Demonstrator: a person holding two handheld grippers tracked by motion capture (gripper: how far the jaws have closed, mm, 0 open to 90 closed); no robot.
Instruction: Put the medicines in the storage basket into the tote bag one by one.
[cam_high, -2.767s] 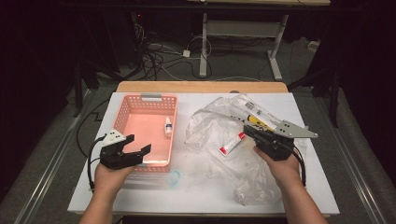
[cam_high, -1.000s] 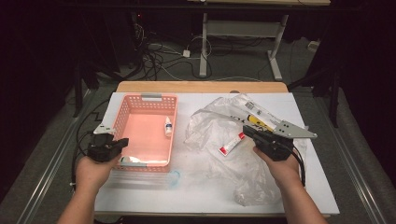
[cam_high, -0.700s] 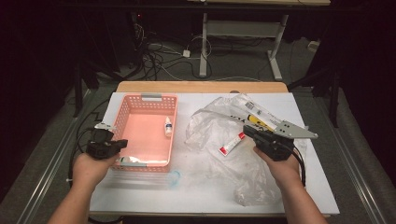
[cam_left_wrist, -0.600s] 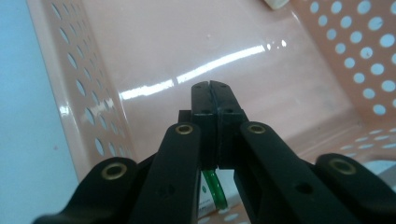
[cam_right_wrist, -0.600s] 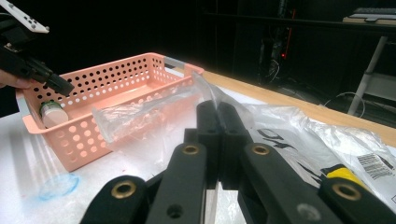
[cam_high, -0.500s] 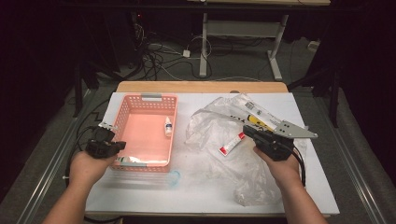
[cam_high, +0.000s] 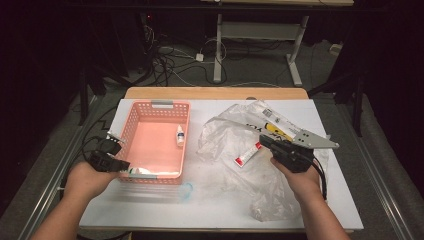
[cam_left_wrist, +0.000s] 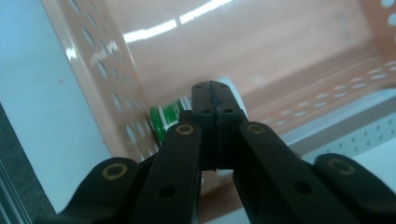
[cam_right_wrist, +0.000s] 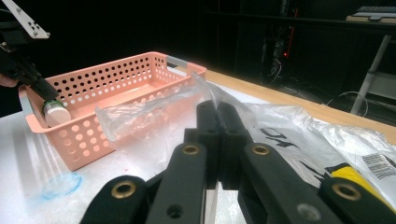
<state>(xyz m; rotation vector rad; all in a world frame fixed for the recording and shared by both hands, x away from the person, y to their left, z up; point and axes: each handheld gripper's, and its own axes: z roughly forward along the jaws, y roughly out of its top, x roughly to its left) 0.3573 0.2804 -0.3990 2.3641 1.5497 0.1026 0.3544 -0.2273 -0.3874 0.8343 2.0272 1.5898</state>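
left gripper (cam_high: 119, 165) clenched, beside basket (cam_high: 131, 125) corner | right gripper (cam_high: 264, 140) clenched over bag (cam_high: 225, 132)

No legible text on anything here

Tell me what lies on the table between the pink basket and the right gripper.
In the high view, crumpled clear plastic bag and a red-and-white tube lie between the pink basket and the right gripper.

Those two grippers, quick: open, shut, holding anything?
Left gripper: jaws shut, over the pink basket, nothing seen clamped.
Right gripper: jaws shut on the clear plastic bag.
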